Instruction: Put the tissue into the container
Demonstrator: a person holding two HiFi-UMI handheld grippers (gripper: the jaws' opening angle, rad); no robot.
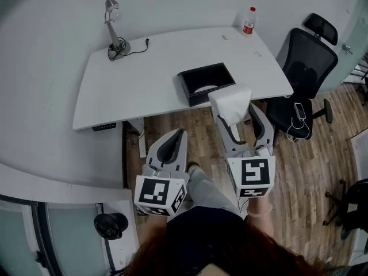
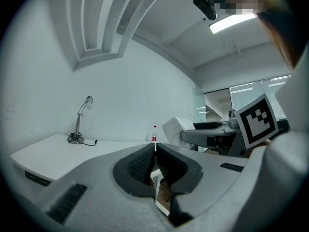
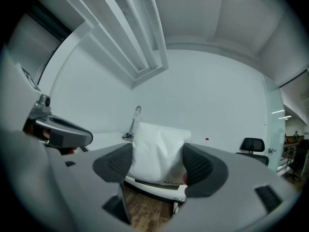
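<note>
A white tissue pack point(image 1: 230, 104) sits clamped between the jaws of my right gripper point(image 1: 240, 121), held in the air just off the front edge of the white desk point(image 1: 132, 82). In the right gripper view the tissue pack point(image 3: 158, 151) fills the gap between the two pads. The black open container point(image 1: 206, 83) stands on the desk right behind the pack, with something pale inside. My left gripper point(image 1: 171, 145) hangs lower and to the left, over the wooden floor, its jaws closed together with nothing between them point(image 2: 154, 159).
A desk lamp point(image 1: 114, 30) with a cable stands at the desk's back left. A small bottle point(image 1: 248, 20) stands at the back right corner. A black office chair point(image 1: 303, 76) is right of the desk. A curved white counter point(image 1: 52, 180) lies to my left.
</note>
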